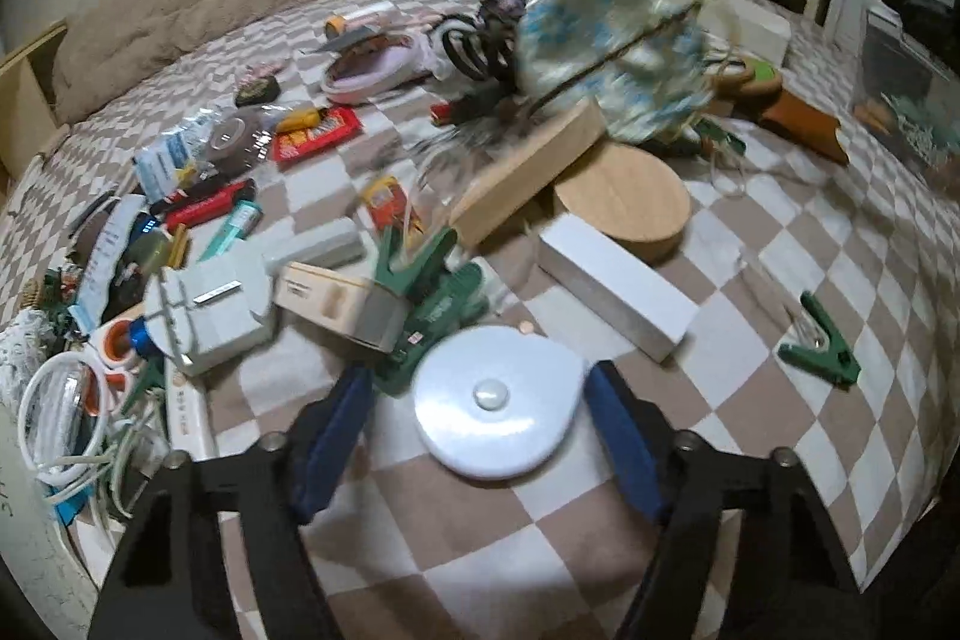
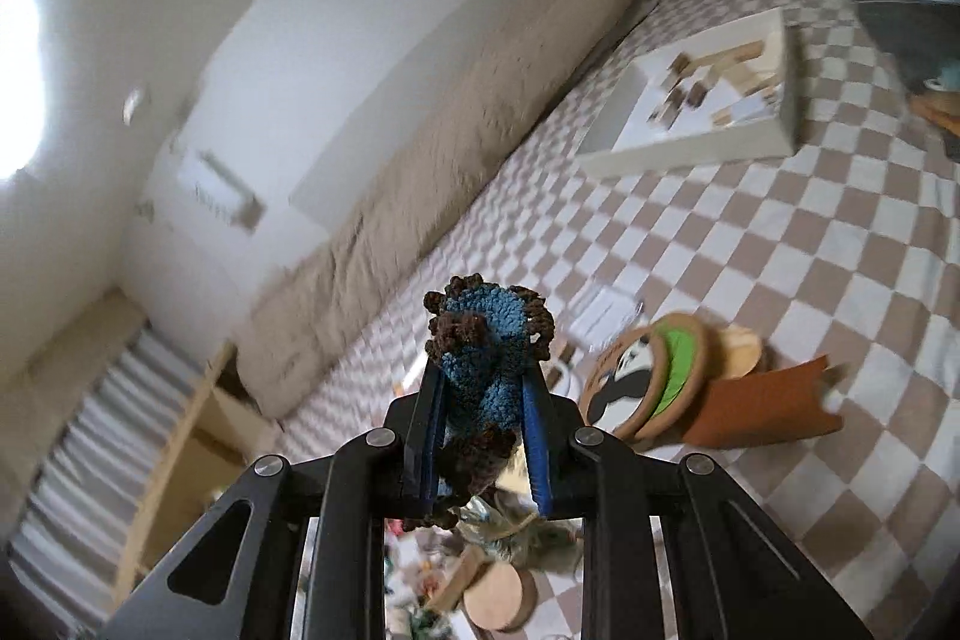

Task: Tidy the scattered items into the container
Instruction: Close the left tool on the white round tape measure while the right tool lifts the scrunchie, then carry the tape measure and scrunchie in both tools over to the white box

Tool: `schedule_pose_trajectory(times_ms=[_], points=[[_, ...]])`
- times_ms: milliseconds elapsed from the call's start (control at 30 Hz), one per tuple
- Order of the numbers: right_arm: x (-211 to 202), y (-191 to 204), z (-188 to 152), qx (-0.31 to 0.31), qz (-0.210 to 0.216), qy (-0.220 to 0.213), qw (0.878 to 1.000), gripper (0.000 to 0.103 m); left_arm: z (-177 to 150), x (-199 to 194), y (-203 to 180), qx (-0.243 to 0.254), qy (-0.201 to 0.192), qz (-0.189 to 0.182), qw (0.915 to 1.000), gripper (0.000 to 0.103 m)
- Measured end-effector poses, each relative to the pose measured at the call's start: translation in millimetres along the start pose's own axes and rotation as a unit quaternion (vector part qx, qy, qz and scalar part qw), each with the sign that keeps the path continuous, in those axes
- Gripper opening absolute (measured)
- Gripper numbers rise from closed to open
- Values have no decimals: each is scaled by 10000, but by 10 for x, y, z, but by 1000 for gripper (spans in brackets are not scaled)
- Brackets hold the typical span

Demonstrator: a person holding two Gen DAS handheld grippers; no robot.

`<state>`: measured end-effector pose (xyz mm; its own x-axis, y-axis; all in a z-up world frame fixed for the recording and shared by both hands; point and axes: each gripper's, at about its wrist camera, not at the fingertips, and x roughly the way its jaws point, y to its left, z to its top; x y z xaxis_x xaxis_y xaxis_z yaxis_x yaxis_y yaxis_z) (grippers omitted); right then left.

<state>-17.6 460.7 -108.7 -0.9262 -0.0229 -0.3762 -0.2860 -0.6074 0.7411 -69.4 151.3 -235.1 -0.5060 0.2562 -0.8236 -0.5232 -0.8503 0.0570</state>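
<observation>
The left gripper (image 1: pixel 480 436) brackets a round white puck light (image 1: pixel 501 403) on the checkered bedspread (image 1: pixel 810 244); its pads look not quite pressed on, so nothing is gripped. The right gripper (image 2: pixel 480 424) is clamped on a blue-and-brown crocheted piece (image 2: pixel 480 340), carried aloft. The white tray (image 2: pixel 786 100), far right, holds a few wooden blocks. Most clutter remains: green clips (image 1: pixel 819 343), boxes, cables. Early, I judge.
</observation>
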Motion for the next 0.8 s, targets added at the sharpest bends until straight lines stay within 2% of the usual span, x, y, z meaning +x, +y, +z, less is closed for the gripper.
schedule_pose_trajectory(times_ms=[67,100,367,800], points=[[-108,-31,54,67,46,-177,9998,23,-2,-1,-21,58,-17,9,10000,64],[-169,-39,85,96,70,-286,9995,23,3,-7,-22,46,-15,-55,10000,58],[-506,-2,214,102,320,-827,9960,23,37,-91,-20,-40,-124,-104,9999,58],[-736,252,184,-213,1079,-1104,9878,23,176,-504,56,-154,-651,-10,9978,58]])
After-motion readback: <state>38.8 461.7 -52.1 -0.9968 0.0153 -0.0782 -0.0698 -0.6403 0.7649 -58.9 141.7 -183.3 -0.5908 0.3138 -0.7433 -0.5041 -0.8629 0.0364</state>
